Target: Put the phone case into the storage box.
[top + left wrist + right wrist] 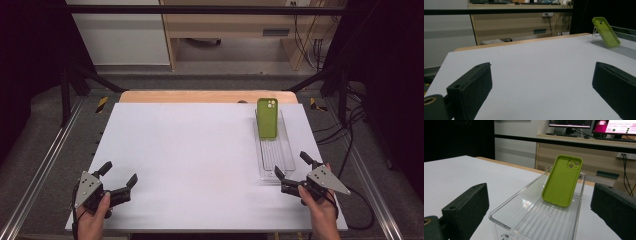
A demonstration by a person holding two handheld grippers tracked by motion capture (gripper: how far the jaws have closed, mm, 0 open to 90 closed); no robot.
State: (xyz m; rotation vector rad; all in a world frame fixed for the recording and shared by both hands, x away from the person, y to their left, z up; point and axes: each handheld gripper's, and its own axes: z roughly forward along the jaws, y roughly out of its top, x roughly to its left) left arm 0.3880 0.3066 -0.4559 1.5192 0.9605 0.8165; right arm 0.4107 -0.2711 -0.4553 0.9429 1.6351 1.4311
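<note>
Green phone case [267, 118] lengthwise, camera-end far, probably leaning.

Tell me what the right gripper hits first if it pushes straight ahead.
Likely the near end wall of the clear plastic tray, just ahead of the open right gripper; the green phone case leans farther back inside.

One camera sits high up on the person's side and looks forward and down at the whole white table [200, 150]. Another rides low on the left gripper [119, 180], close to the tabletop, and looks across it toward the far right corner. The last one rides on the right gripper [291, 167], very near the clear tray [506, 216], looking along it. All three see the green phone case [267, 118] in that tray.
</note>
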